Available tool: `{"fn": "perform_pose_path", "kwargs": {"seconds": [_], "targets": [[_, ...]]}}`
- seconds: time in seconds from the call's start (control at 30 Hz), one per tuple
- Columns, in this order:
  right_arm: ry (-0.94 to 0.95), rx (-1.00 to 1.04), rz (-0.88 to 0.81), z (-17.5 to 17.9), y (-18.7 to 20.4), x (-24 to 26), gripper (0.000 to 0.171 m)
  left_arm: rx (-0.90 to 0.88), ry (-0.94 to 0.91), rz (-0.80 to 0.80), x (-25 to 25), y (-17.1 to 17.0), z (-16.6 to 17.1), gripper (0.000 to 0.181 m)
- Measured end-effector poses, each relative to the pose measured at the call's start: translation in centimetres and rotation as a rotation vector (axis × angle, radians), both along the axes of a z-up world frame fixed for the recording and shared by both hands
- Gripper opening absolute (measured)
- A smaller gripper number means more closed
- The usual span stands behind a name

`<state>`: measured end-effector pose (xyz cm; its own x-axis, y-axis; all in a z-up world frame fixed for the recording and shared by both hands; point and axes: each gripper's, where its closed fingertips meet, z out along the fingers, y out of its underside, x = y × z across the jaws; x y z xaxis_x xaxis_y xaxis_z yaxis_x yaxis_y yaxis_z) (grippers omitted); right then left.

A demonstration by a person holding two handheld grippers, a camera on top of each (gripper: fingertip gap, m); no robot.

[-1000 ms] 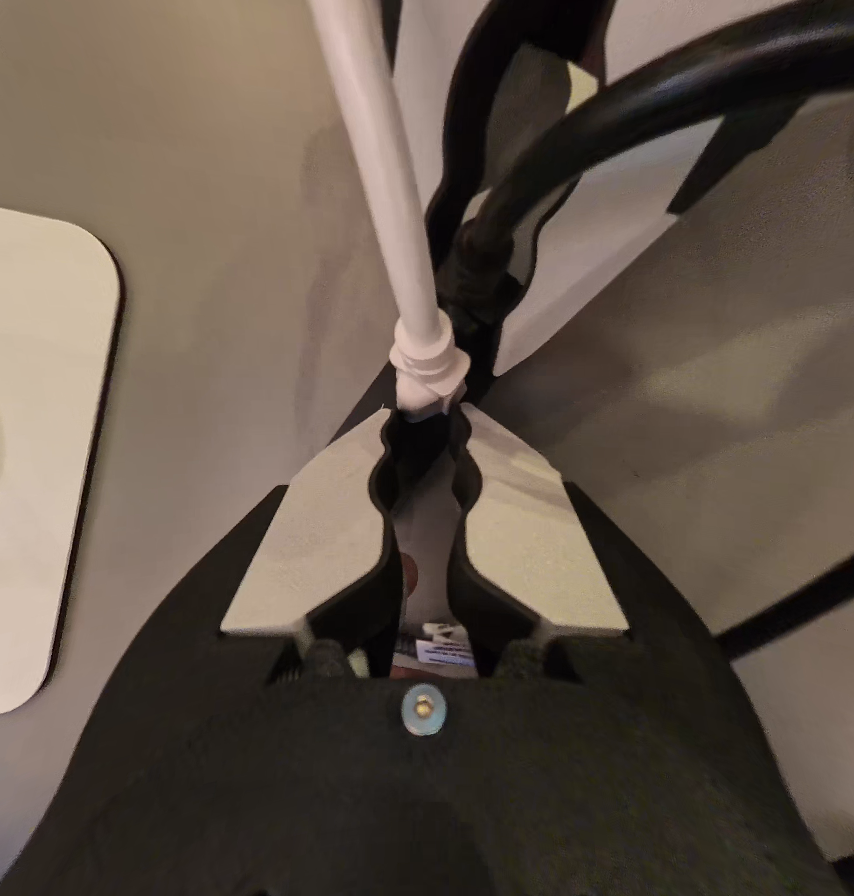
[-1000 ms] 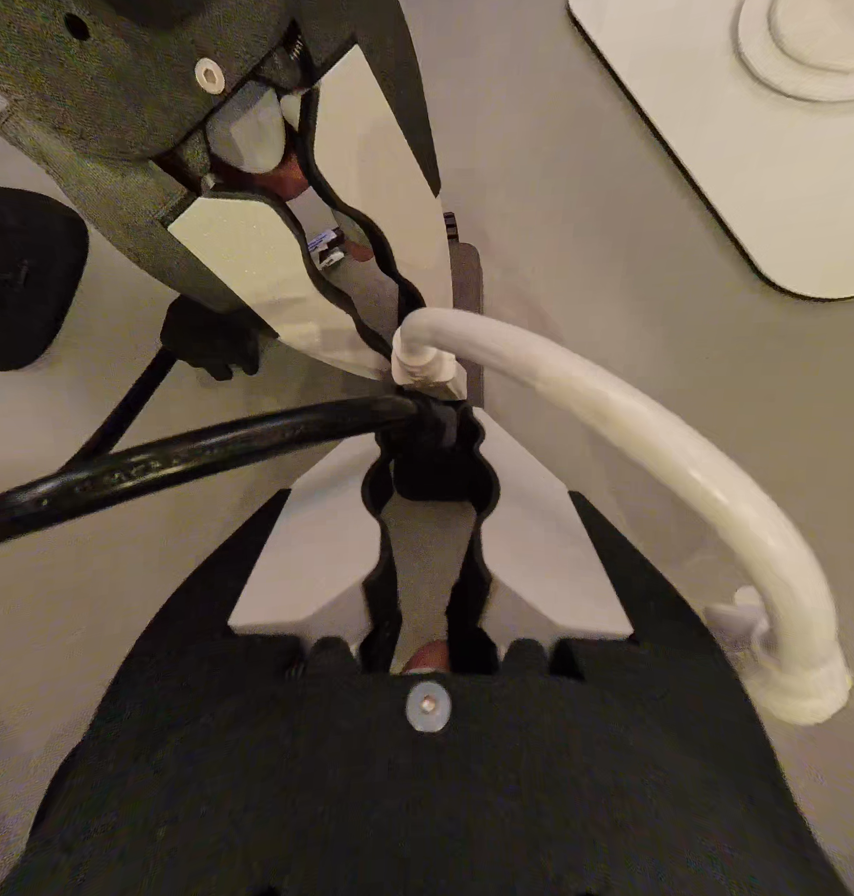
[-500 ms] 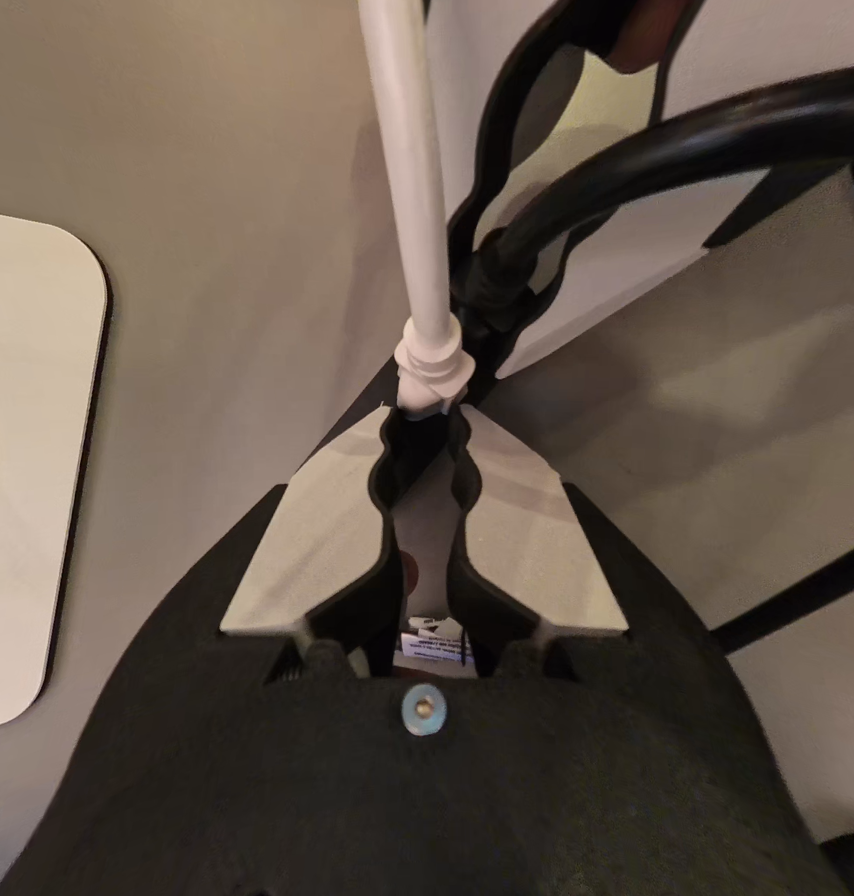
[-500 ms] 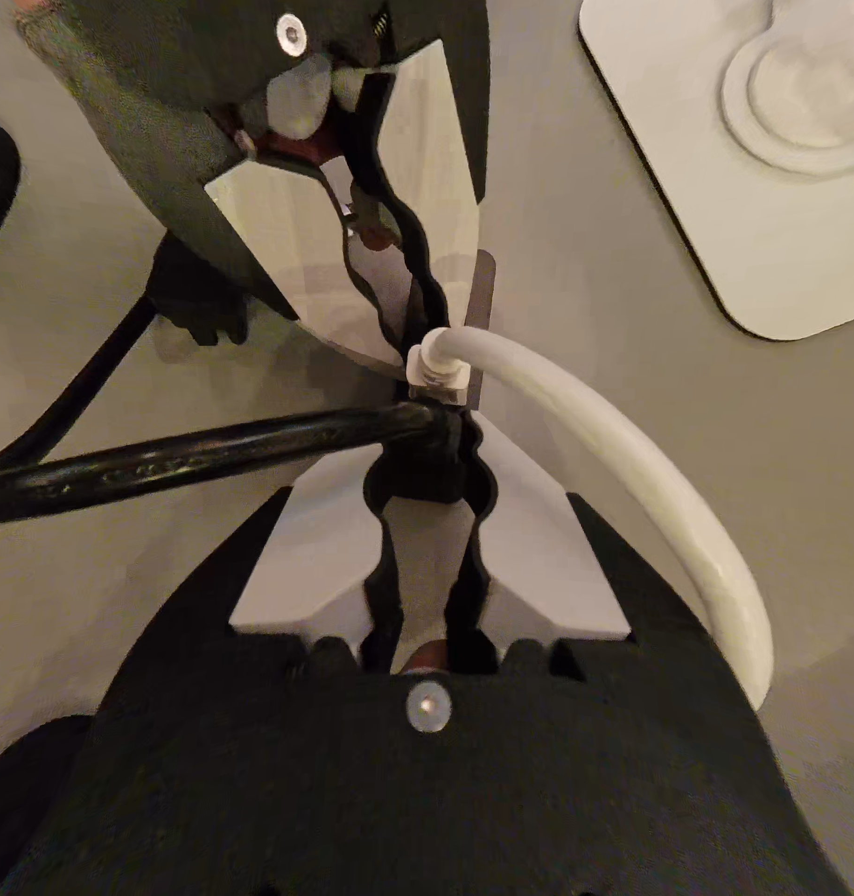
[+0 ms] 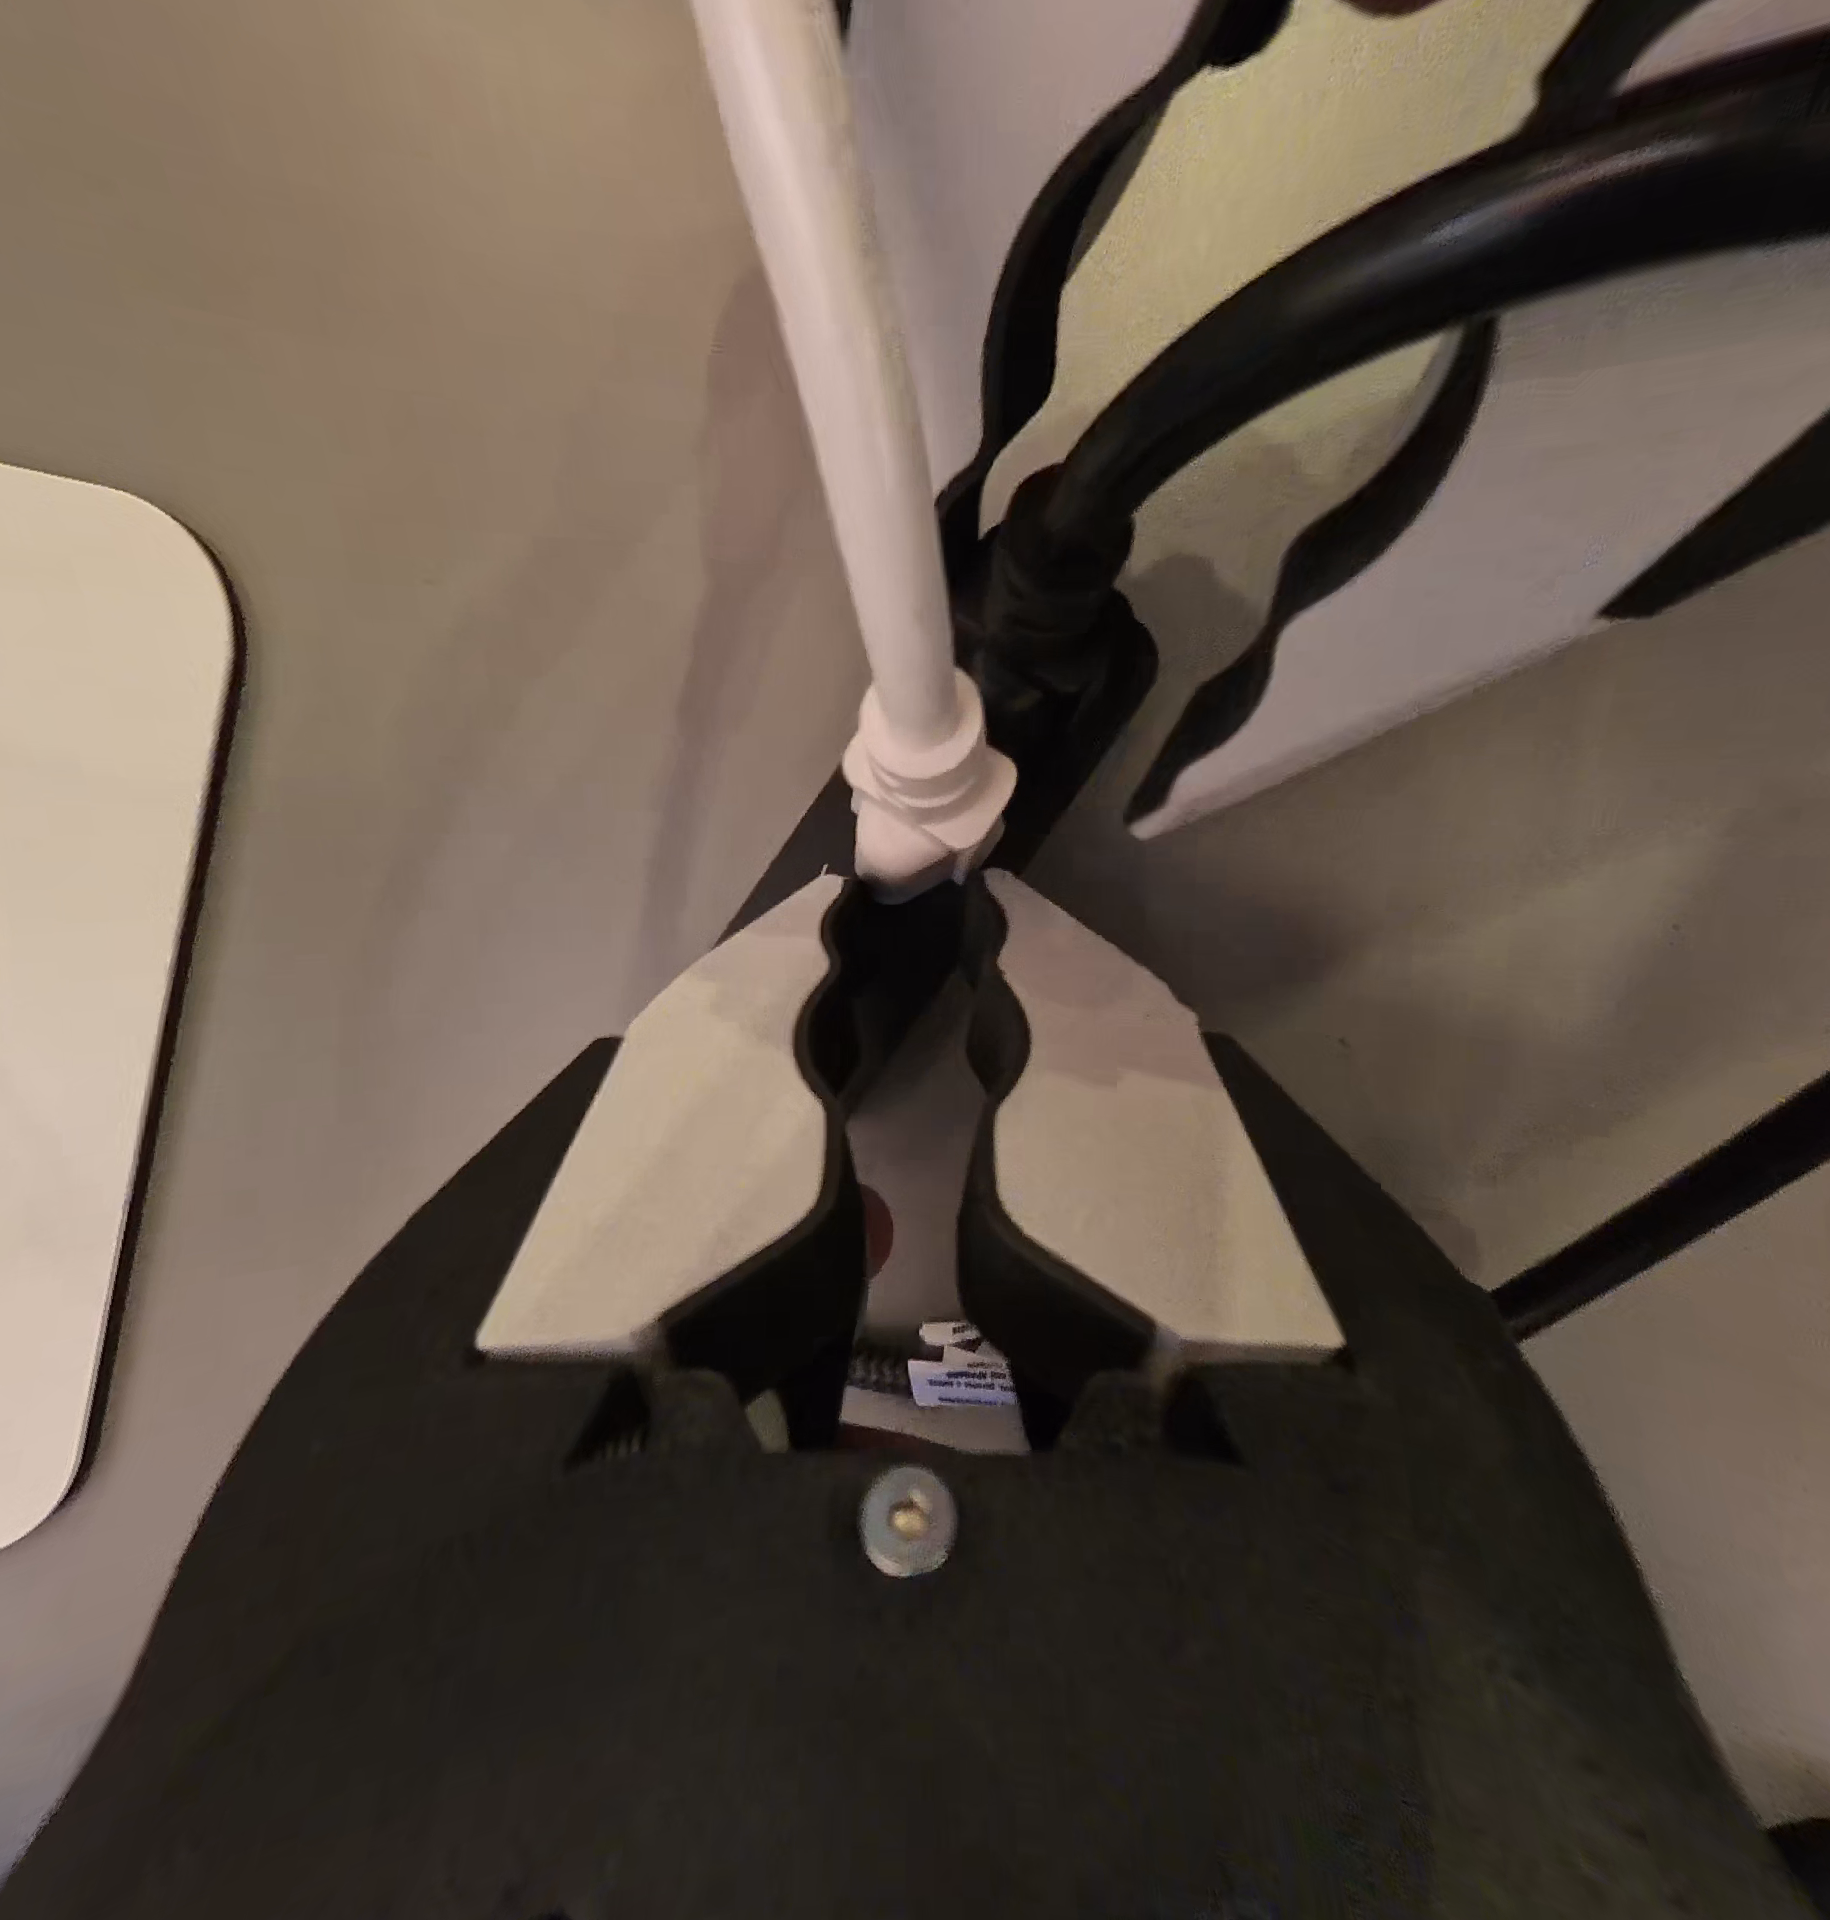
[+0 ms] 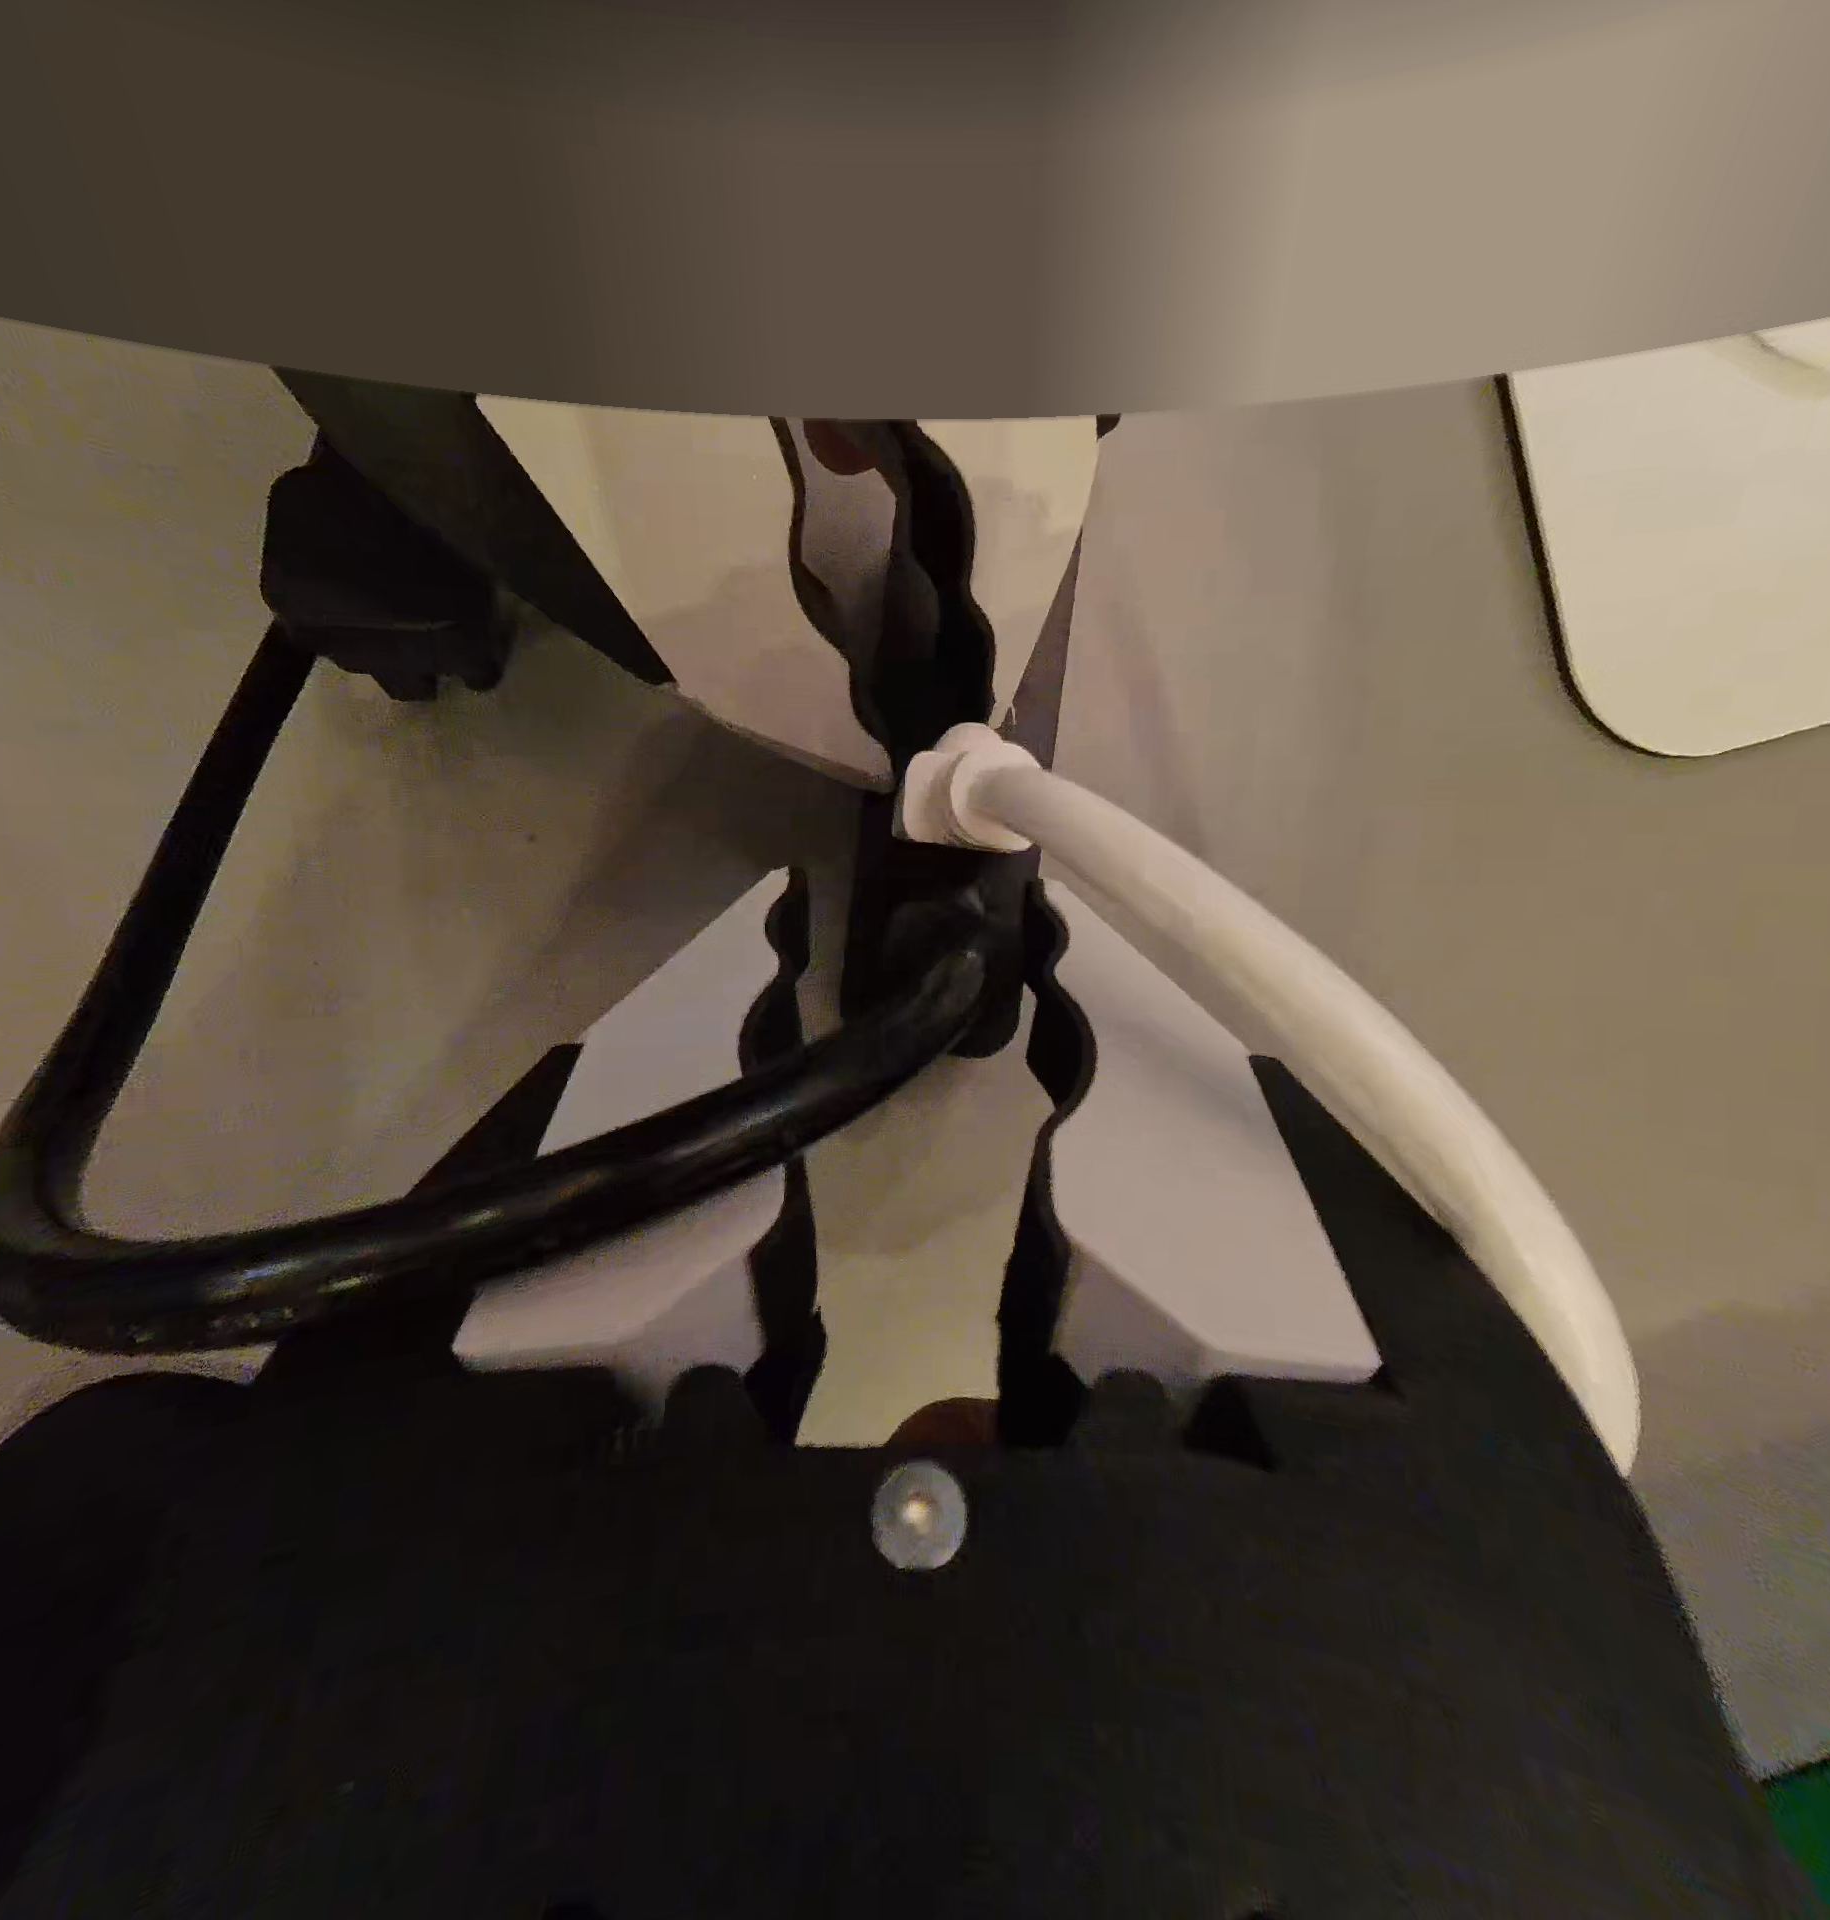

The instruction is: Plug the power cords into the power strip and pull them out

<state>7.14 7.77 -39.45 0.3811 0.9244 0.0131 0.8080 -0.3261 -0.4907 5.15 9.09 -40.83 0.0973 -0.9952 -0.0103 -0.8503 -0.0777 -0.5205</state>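
Left gripper (image 5: 916, 883): fingers closed on the white plug (image 5: 926, 795) at their tips; white cord (image 5: 838, 343) runs away ahead. Right gripper (image 6: 916, 935): fingers clamped on the black plug (image 6: 937, 935); black cord (image 6: 371, 1236) loops left. Plugs sit just beside each other, the grippers tip to tip above the grey worktop (image 5: 423, 416). White pad (image 5: 69, 935) farther off.

Right claw (image 6: 916, 935) clamps black plug (image 6: 932, 935); white cord (image 6: 1254, 997) beside.
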Motion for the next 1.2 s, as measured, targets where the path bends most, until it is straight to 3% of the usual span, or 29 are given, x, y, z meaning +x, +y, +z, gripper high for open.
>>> {"fn": "perform_pose_path", "kwargs": {"seconds": [0.1,0.23,0.33,0.6,0.7,0.9,0.93,1.07,1.2], "targets": [[-0.029,-0.033,0.004,0.1,0.3,0.1,0.027,-0.002,-0.030,0.000,0.0,0.1,0.0,0.018],[-0.085,-0.127,0.040,-0.9,-0.5,0.9,0.042,-0.002,-0.090,-0.009,0.1,0.1,0.0,0.017],[-0.159,-0.122,0.050,-0.4,-0.7,2.1,0.037,0.001,-0.131,-0.010,0.2,0.1,0.1,0.017],[-0.341,-0.100,0.042,9.0,-1.5,5.1,0.032,-0.022,-0.194,-0.030,0.9,-0.2,0.1,0.017],[-0.188,-0.136,0.028,11.6,-2.3,0.8,0.030,-0.012,-0.182,-0.046,1.2,-0.3,0.1,0.017],[-0.486,-0.211,-0.022,5.2,-2.5,1.6,0.043,-0.028,-0.219,-0.036,1.5,-0.3,0.1,0.017],[-0.508,-0.217,-0.042,4.6,-2.3,1.9,0.036,-0.030,-0.225,-0.036,1.5,-0.3,0.1,0.017],[-0.492,-0.193,-0.089,4.5,-1.2,2.1,0.017,-0.039,-0.236,-0.035,1.6,-0.3,0.1,0.016],[-0.554,-0.157,-0.087,4.4,-1.3,3.0,0.031,-0.056,-0.261,-0.026,1.7,-0.1,0.1,0.011]]}}
